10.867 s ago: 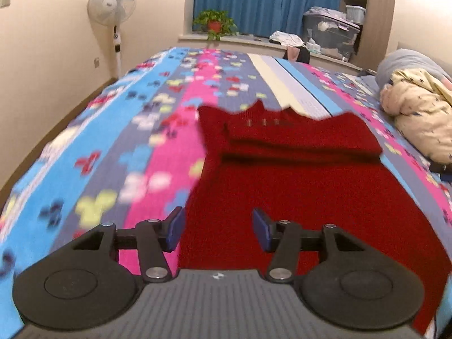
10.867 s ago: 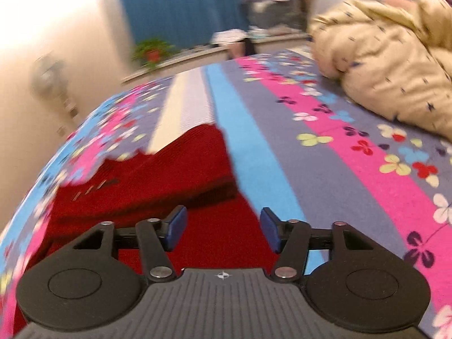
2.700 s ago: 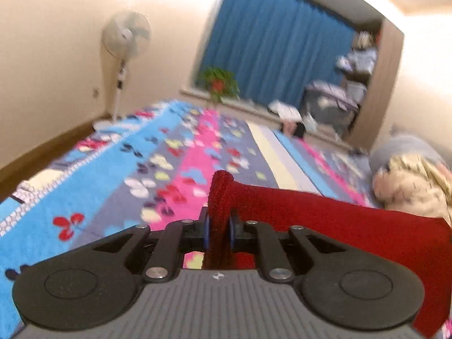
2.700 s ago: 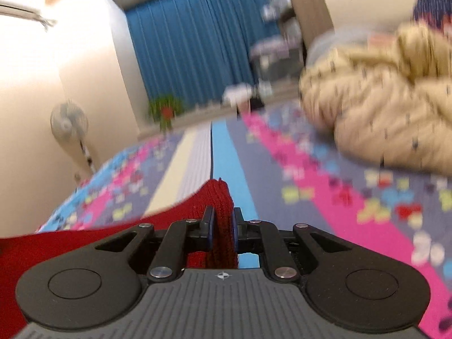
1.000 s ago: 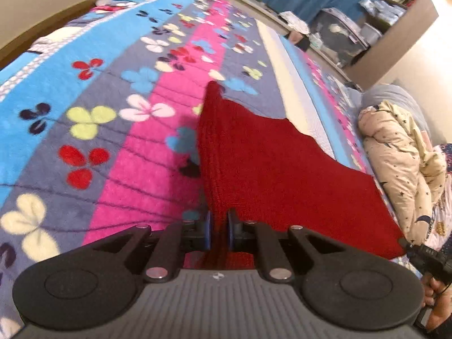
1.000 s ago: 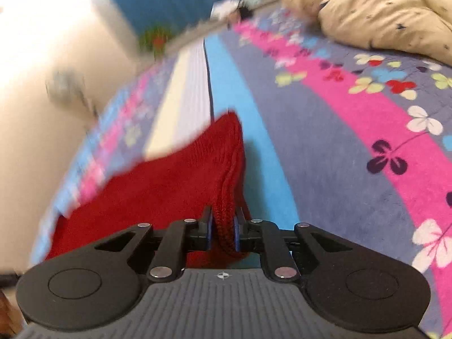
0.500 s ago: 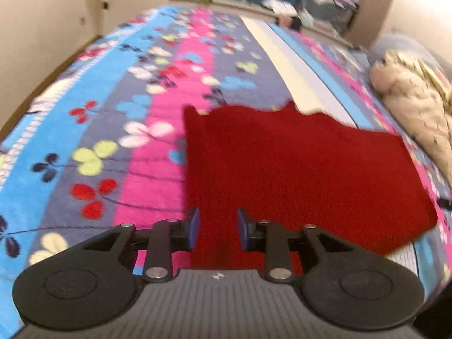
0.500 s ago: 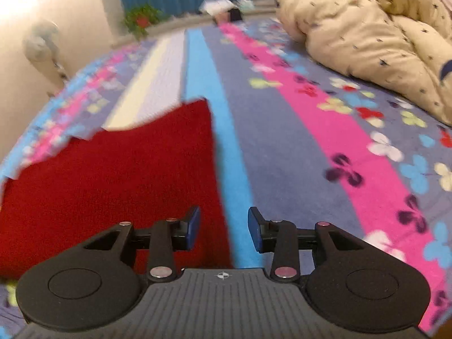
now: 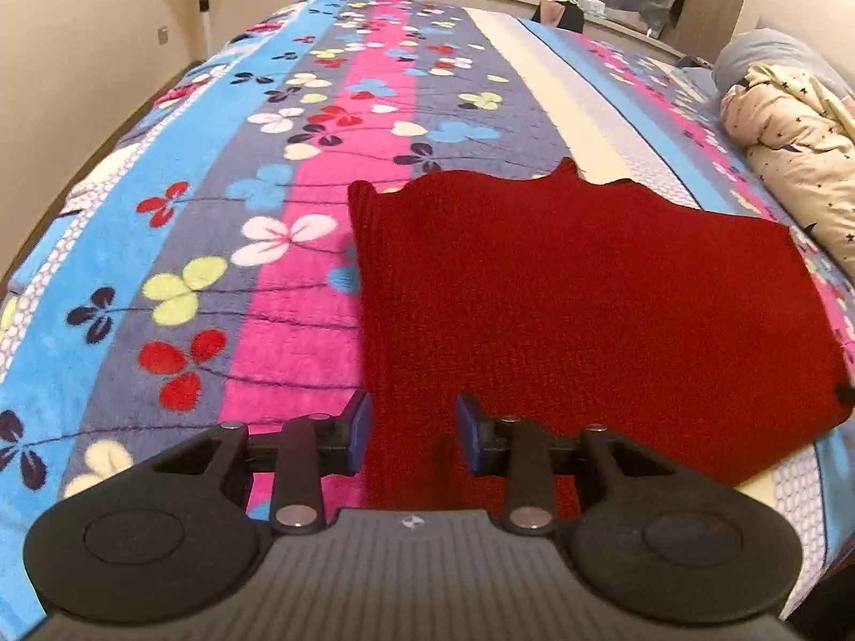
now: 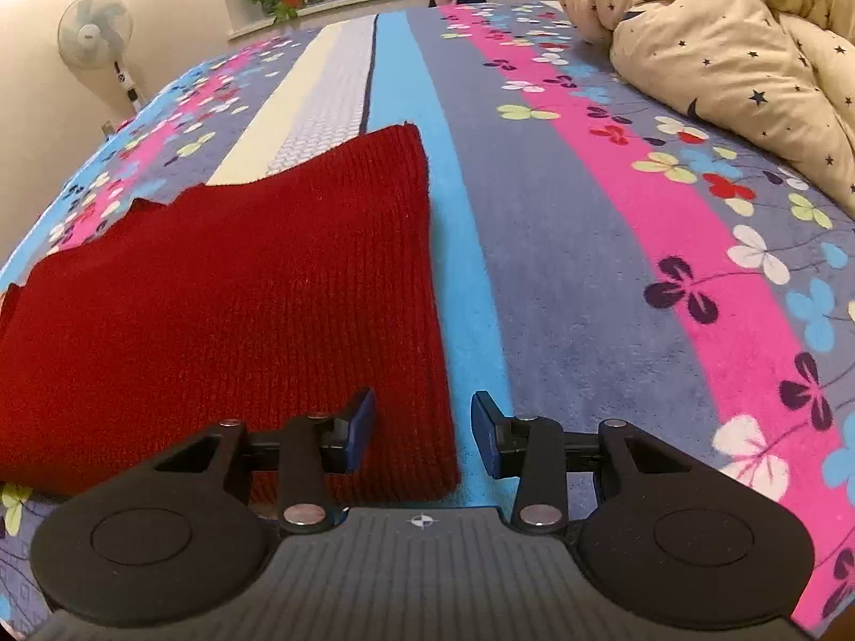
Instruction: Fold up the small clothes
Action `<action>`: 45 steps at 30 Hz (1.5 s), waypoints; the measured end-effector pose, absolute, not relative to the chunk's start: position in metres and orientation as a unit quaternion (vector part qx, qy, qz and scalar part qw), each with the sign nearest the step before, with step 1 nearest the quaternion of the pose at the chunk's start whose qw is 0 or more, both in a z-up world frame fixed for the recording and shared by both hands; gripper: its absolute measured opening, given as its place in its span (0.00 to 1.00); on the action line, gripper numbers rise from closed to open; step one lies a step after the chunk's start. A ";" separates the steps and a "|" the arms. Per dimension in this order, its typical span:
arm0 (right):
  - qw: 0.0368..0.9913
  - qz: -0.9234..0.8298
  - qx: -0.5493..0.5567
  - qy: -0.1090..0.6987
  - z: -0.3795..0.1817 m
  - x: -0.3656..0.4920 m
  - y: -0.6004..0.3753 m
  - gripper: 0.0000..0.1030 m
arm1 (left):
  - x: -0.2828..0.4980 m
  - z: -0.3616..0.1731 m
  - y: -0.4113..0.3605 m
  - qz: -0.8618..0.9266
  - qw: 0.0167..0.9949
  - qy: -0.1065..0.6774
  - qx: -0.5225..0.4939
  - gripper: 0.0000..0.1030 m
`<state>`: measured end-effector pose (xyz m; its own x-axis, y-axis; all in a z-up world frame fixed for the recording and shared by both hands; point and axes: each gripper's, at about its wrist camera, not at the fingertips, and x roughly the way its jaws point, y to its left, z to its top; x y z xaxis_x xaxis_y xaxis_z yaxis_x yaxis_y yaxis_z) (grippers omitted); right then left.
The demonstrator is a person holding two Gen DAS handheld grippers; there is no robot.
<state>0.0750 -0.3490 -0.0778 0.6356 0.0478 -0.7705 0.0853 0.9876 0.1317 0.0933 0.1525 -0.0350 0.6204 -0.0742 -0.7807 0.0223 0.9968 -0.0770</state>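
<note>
Both grippers, left gripper [image 9: 410,430] over the near left corner of the folded red sweater [image 9: 577,299] and right gripper [image 10: 422,430] over its near right corner, have fingers spread and hold nothing, the sweater flat on the floral bed [image 9: 299,288].

Bare striped bedspread [image 9: 224,224] is lying open to the left of the red sweater [image 9: 577,288] and beyond it. On the right, a crumpled cream duvet [image 10: 748,53] is crowding the bed's far side, leaving a bare strip between.
</note>
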 end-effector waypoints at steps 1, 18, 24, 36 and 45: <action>0.894 -0.016 0.069 0.442 -0.084 0.079 -0.349 0.42 | 0.096 -0.039 0.151 -0.029 0.895 0.444 -0.031 0.40; 0.938 -0.059 0.020 0.341 -0.054 0.060 -0.336 0.51 | 0.102 -0.037 0.157 0.014 0.896 0.443 -0.026 0.64; 0.949 -0.069 0.024 0.307 -0.046 0.055 -0.333 0.51 | 0.100 -0.028 0.171 0.049 0.903 0.425 -0.045 0.64; 0.951 -0.049 -0.002 0.305 -0.053 0.046 -0.289 0.34 | 0.090 -0.011 0.207 0.101 0.905 0.404 -0.085 0.64; 0.956 -0.029 -0.020 0.290 -0.051 0.045 -0.262 0.32 | 0.080 -0.006 0.223 0.108 0.904 0.398 -0.112 0.64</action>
